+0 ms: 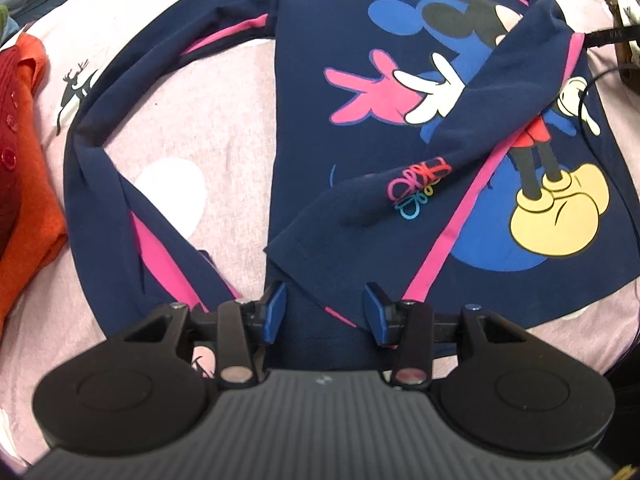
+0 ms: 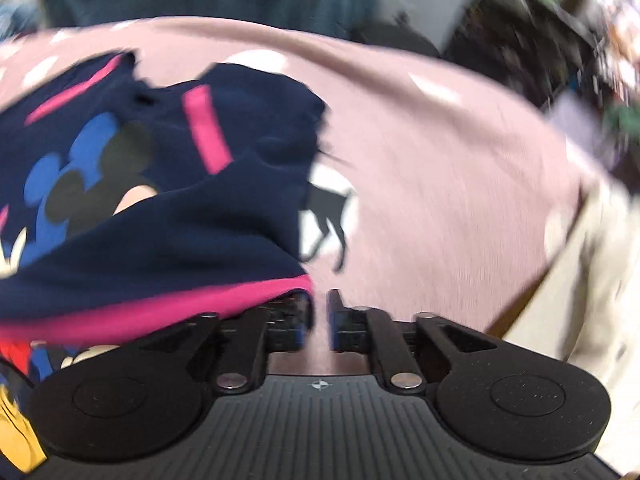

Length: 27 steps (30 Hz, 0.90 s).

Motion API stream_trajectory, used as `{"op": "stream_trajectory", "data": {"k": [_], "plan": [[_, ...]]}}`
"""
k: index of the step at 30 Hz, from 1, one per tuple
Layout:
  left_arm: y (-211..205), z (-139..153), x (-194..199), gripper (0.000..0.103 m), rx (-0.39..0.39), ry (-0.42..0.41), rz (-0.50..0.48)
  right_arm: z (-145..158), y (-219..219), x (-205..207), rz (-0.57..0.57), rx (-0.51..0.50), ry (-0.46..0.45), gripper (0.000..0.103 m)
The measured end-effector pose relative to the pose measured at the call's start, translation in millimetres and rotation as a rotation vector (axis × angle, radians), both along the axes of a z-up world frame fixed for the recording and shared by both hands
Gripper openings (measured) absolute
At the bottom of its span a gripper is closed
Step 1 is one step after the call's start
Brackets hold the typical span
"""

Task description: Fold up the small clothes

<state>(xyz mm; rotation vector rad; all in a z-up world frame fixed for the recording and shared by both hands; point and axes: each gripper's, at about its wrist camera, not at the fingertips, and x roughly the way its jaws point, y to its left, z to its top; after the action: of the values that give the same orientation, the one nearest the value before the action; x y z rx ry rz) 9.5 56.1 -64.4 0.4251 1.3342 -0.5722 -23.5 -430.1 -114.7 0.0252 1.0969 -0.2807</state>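
- Fingers of the left gripper (image 1: 325, 312) stand wide apart over the near hem of a navy long-sleeved cartoon-mouse shirt (image 1: 320, 120), gripping nothing.
- The right gripper (image 2: 319, 320) shows only a narrow gap between its blue pads (image 2: 335, 318); nothing seems caught there, though motion blur leaves it unclear whether it is released or clenched.
- The shirt lies face up on a pink deer-print bedspread (image 1: 224, 92), reaching toward the near edge in the left wrist view.
- One pink-striped sleeve (image 1: 500, 128) is already folded diagonally across the chest print; the other sleeve (image 1: 132, 128) sprawls out toward the bedspread's left side, bent back on itself.
- An orange knitted garment (image 1: 28, 168) sits at the left edge, close beside the loose sleeve.
- A dark cable (image 1: 584, 92) crosses the shirt's far right side.
- Risks, as judged from here: a pinch at the hem could catch only the top layer, so the body would drag and the folded sleeve slide off; the unfolded sleeve, already twisted, may bunch when brought over; the cable could snag the cloth.
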Motion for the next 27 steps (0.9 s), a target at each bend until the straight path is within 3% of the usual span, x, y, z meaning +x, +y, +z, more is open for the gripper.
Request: {"op": "stream_trajectory", "data": {"k": [2,3,6,9,12,15,19,22,24,27], "plan": [[0.9,3.3,0.1,0.043,0.008,-0.005,-0.010,3.6,-9.7,-2.6,-0.102,0.065,-0.022,0.057],[2.7,6.0,0.1,0.043,0.000,-0.005,-0.012,8.2,-7.8,-3.2,-0.114,0.081,-0.035,0.060],[8.2,15.1,-0.6,0.046,-0.021,-0.018,-0.010,22.1,11.8,-7.0,-0.042,-0.026,-0.027,0.070],[10.0,20.0,-1.7,0.046,-0.045,-0.019,-0.004,30.7,23.6,-15.1,0.019,-0.119,-0.016,0.070],[5.1,25.2,-10.9,0.045,-0.105,0.000,-0.056,43.9,30.0,-30.8,0.059,-0.075,-0.109,0.070],[-8.0,27.6,-24.4,0.043,-0.136,0.006,-0.123,47.2,42.9,-35.6,0.097,-0.081,-0.139,0.071],[-32.2,16.5,-37.4,0.035,-0.100,-0.009,-0.158,41.3,49.9,-35.3,0.095,-0.029,-0.119,0.071],[-46.9,-1.2,-43.5,0.032,-0.006,-0.051,-0.189,37.6,59.0,-34.7,0.089,0.000,-0.101,0.071],[-51.7,-10.4,-46.0,0.021,0.051,-0.072,-0.200,36.0,64.3,-36.3,0.091,0.010,-0.097,0.071],[-46.3,-6.9,-42.5,0.006,0.021,-0.056,-0.165,33.9,67.4,-37.6,0.096,0.017,-0.090,0.071]]}}
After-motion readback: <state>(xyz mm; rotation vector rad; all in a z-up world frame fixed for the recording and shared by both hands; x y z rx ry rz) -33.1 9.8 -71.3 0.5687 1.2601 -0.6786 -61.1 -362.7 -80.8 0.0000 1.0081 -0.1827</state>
